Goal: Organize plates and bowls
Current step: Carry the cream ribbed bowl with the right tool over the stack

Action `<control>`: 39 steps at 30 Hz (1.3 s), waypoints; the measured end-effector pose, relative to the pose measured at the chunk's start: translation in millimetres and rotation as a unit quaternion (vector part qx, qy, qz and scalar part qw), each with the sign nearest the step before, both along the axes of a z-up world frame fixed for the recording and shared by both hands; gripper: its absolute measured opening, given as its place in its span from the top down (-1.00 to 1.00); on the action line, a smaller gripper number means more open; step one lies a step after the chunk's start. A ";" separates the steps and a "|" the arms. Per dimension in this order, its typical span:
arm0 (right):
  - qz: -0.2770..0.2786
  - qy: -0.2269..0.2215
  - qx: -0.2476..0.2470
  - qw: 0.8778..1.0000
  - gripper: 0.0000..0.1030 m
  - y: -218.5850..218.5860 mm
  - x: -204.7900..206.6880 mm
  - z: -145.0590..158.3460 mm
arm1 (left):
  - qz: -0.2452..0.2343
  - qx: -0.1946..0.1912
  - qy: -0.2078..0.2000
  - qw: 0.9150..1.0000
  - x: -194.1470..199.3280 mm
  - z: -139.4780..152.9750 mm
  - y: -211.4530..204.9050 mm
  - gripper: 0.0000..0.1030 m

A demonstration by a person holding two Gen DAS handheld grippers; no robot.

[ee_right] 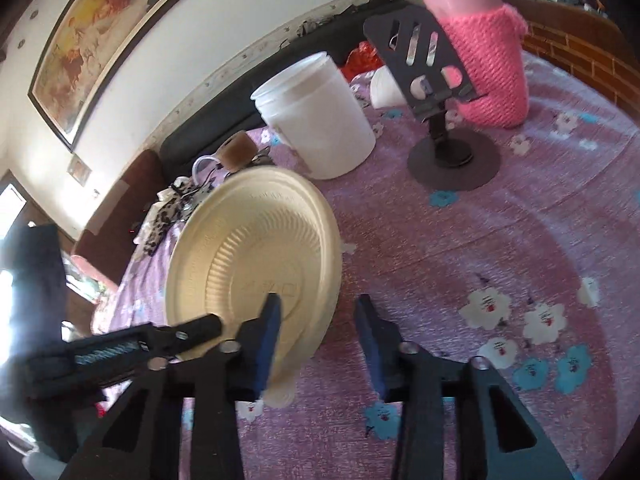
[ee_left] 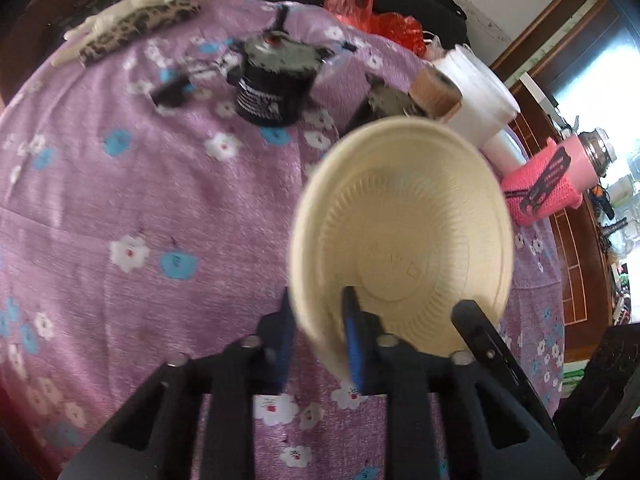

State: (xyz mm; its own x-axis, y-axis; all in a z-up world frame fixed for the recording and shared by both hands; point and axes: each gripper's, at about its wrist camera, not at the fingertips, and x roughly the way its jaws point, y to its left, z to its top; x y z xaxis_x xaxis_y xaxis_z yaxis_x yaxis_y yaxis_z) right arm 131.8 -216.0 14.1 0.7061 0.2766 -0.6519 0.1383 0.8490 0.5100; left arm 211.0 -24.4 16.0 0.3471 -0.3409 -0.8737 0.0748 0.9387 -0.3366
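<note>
above the floral cloth [ee_left: 120, 200] left jaws pinch the bowl [ee_left: 404, 232]; right jaws gape empty beside a phone stand [ee_right: 452, 156].

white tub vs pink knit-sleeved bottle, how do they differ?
The white tub is plain, smooth and wide-mouthed with no lid; the pink bottle wears a knitted sleeve and carries a metal cap. The tub looks squat, the bottle taller and narrower. Both stand on the floral tablecloth.
</note>
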 end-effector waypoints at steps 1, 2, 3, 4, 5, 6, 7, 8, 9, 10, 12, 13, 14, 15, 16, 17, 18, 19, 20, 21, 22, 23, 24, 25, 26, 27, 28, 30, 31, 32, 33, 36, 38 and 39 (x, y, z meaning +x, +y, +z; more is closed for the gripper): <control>0.005 0.002 0.010 1.000 0.55 -0.1 1.3 -2.7 | -0.001 0.001 -0.002 1.000 -1.6 0.0 -1.2 0.67; 0.008 0.002 0.016 1.000 0.60 -0.9 1.8 -4.3 | -0.001 0.001 -0.005 1.000 -2.8 0.9 -1.6 0.67; 0.012 0.003 0.026 1.000 0.62 -0.9 2.3 -6.3 | -0.001 0.003 -0.009 1.000 -4.7 2.5 -2.1 0.68; 0.012 0.004 0.026 1.000 0.63 -0.9 2.3 -6.8 | -0.001 0.005 -0.012 1.000 -6.5 4.0 -2.2 0.68; 0.014 0.003 0.027 1.000 0.63 -0.3 2.0 -6.6 | 0.000 0.008 -0.015 1.000 -8.9 5.2 -2.1 0.68; 0.017 0.002 0.030 0.999 0.64 0.3 1.6 -6.1 | 0.001 0.008 -0.018 1.000 -11.6 6.9 -0.7 0.68; 0.019 0.001 0.032 0.999 0.65 1.0 0.9 -5.3 | 0.003 0.009 -0.020 1.000 -14.9 8.6 0.0 0.68; 0.022 -0.001 0.034 0.999 0.66 2.2 0.4 -4.2 | 0.004 0.010 -0.022 1.000 -18.5 10.6 1.8 0.68; 0.026 -0.003 0.032 0.999 0.68 4.9 -0.4 -1.5 | 0.006 0.012 -0.027 1.000 -23.0 13.9 4.1 0.67; 0.030 -0.005 0.029 0.999 0.68 8.1 -0.6 0.9 | 0.009 0.014 -0.031 0.999 -26.7 17.3 6.8 0.67; 0.042 -0.016 0.017 0.999 0.68 17.7 -3.3 9.8 | 0.019 0.015 -0.039 0.999 -36.3 27.7 16.7 0.67; 0.047 -0.021 0.011 0.999 0.68 22.9 -5.1 14.5 | 0.027 0.012 -0.041 0.999 -42.2 33.4 22.9 0.67; 0.053 -0.028 0.002 0.998 0.68 30.1 -8.8 21.6 | 0.034 0.009 -0.045 0.998 -48.7 39.5 30.0 0.67; 0.060 -0.036 -0.004 0.998 0.68 39.7 -14.7 32.0 | 0.040 0.007 -0.051 0.998 -57.1 47.7 38.8 0.66; 0.067 -0.042 -0.002 0.997 0.68 46.6 -19.8 40.1 | 0.047 0.004 -0.058 0.997 -65.5 55.0 47.5 0.66; 0.072 -0.047 0.001 0.996 0.68 51.2 -24.0 46.0 | 0.052 0.001 -0.067 0.996 -76.4 63.3 57.6 0.67; 0.081 -0.056 0.001 0.995 0.68 61.2 -31.3 56.7 | 0.060 -0.004 -0.078 0.995 -90.8 74.3 69.8 0.66; 0.087 -0.063 -0.002 0.994 0.68 69.6 -38.0 65.1 | 0.067 -0.007 -0.088 0.994 -102.1 82.6 79.7 0.66; 0.095 -0.072 -0.004 0.993 0.68 77.4 -46.3 73.7 | 0.072 -0.007 -0.098 0.993 -113.6 89.1 87.8 0.66; 0.106 -0.084 -0.007 0.991 0.68 90.1 -56.6 86.1 | 0.078 -0.008 -0.112 0.991 -128.0 98.4 97.9 0.66; 0.112 -0.089 -0.007 0.990 0.68 95.9 -62.0 91.6 | 0.085 -0.009 -0.127 0.988 -142.1 107.0 108.5 0.66; 0.121 -0.097 -0.006 0.988 0.68 105.3 -70.2 99.8 | 0.091 -0.009 -0.137 0.986 -151.4 112.9 115.4 0.66; 0.133 -0.106 -0.005 0.985 0.68 119.1 -79.5 110.2 | 0.100 -0.010 -0.149 0.984 -164.3 119.9 127.1 0.66; 0.139 -0.111 -0.006 0.984 0.68 126.0 -86.0 114.3 | 0.110 -0.008 -0.160 0.981 -175.8 125.9 138.7 0.66; 0.148 -0.118 -0.008 0.982 0.67 138.0 -92.1 120.8 | 0.118 -0.006 -0.167 0.979 -181.9 129.9 146.3 0.66; 0.160 -0.124 -0.011 0.979 0.67 154.3 -99.9 128.2 | 0.129 -0.004 -0.175 0.976 -192.1 134.7 158.3 0.66; 0.166 -0.126 -0.013 0.978 0.67 163.0 -106.9 129.7 | 0.139 -0.003 -0.181 0.974 -201.6 138.6 170.6 0.66; 0.188 -0.130 -0.014 0.973 0.67 193.1 -117.4 137.4 | 0.158 -0.003 -0.188 0.969 -218.0 143.1 193.2 0.66; 0.194 -0.130 -0.015 0.972 0.66 199.6 -119.5 137.2 | 0.167 -0.003 -0.189 0.968 -225.3 144.3 204.5 0.66; 0.208 -0.128 -0.016 0.970 0.66 216.5 -125.6 139.4 | 0.177 0.000 -0.190 0.966 -232.6 144.4 217.8 0.66; 0.216 -0.126 -0.017 0.968 0.66 227.0 -128.6 138.6 | 0.184 0.000 -0.189 0.964 -236.9 144.3 227.4 0.66; 0.241 -0.116 -0.026 0.963 0.66 263.7 -134.0 134.7 | 0.214 0.003 -0.182 0.960 -247.4 135.9 257.6 0.66; 0.252 -0.107 -0.033 0.961 0.65 280.5 -134.0 129.6 | 0.231 0.003 -0.173 0.957 -252.5 127.2 275.0 0.66; 0.258 -0.100 -0.038 0.960 0.65 292.0 -135.7 126.2 | 0.236 0.004 -0.168 0.957 -254.5 122.8 282.1 0.66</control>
